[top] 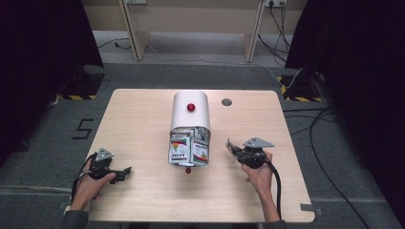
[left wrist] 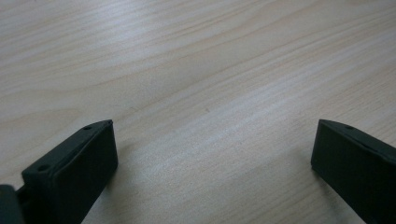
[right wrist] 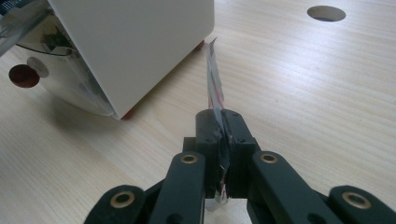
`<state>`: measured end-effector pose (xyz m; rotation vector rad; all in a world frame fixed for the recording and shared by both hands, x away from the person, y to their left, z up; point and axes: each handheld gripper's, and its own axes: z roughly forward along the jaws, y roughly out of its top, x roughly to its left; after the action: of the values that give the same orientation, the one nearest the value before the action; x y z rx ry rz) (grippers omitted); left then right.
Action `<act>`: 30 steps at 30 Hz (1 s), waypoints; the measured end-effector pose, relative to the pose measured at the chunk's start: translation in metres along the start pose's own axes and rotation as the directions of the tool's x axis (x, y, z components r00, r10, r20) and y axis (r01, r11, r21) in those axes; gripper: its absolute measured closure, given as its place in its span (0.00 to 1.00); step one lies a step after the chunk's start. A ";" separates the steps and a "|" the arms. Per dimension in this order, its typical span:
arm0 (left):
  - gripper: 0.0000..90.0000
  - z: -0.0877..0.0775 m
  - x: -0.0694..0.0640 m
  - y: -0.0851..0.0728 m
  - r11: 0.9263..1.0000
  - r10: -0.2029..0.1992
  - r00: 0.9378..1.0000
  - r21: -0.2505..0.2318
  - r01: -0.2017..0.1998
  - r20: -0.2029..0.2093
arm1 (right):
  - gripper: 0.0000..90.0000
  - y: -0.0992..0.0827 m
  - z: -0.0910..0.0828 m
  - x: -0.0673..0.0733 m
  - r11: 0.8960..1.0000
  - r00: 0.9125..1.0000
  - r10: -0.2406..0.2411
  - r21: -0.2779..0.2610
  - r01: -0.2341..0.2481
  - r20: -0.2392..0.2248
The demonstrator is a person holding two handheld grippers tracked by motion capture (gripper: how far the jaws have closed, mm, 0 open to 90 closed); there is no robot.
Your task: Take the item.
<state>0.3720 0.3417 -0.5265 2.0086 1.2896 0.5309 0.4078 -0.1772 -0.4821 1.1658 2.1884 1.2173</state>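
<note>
Beside the white box (right wrist: 140,46), my right gripper (right wrist: 219,128) has its jaws clamped on a thin packet (right wrist: 214,77) standing edge-up above the table (right wrist: 303,93). My left gripper (left wrist: 210,154) rests with jaws apart, holding nothing. Risk: the grip catches only the packet's lower edge, so a quick swing could let it slip or bend.

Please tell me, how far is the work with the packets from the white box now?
Done: the white box stands open. In hand: the right gripper is shut on one thin packet, beside the box. Left: more packets sit in the opening, and the left gripper, jaws apart, rests over bare table.
</note>
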 end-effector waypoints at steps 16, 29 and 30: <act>0.00 0.000 0.000 0.000 1.000 -0.001 1.000 0.000 0.001 0.000 | 0.94 -0.004 0.006 -0.003 1.000 1.000 0.020 0.014 -0.020 -0.013; 0.00 0.000 0.000 0.000 1.000 0.000 1.000 0.000 0.000 0.000 | 0.84 -0.005 0.006 -0.010 0.999 0.998 0.001 0.045 -0.003 0.062; 0.00 0.000 0.000 0.000 1.000 0.000 1.000 0.000 0.000 0.000 | 0.83 -0.005 0.006 -0.010 0.999 0.997 -0.005 0.053 0.001 0.074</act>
<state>0.3720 0.3417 -0.5265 2.0083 1.2902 0.5310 0.4148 -0.1836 -0.4903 1.2088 2.1793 1.1029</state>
